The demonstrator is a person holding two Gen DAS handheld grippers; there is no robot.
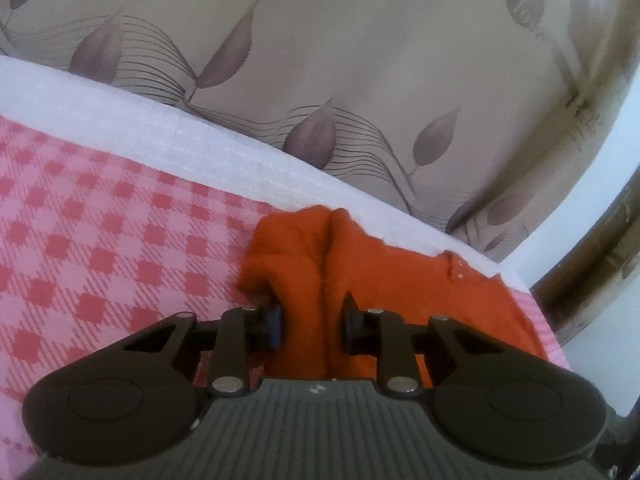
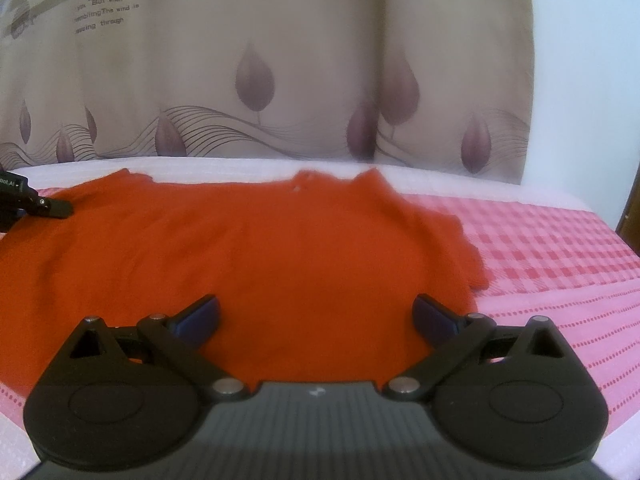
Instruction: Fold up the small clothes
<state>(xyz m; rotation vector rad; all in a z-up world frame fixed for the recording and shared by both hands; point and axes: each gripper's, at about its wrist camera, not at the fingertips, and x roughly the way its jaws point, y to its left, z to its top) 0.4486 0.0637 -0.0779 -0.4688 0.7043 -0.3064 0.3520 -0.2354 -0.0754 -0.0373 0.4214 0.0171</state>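
Observation:
A small orange garment lies spread on the pink checked cloth, collar toward the curtain. My right gripper is wide open just above its near edge, touching nothing. In the left wrist view my left gripper has its jaws close together around a raised fold of the orange garment at its left side, and the cloth bunches up between the pads. Part of the left gripper also shows at the left edge of the right wrist view, on the garment's sleeve.
The pink checked cloth covers a white padded surface whose far edge runs along a beige leaf-print curtain. A white wall stands at the right.

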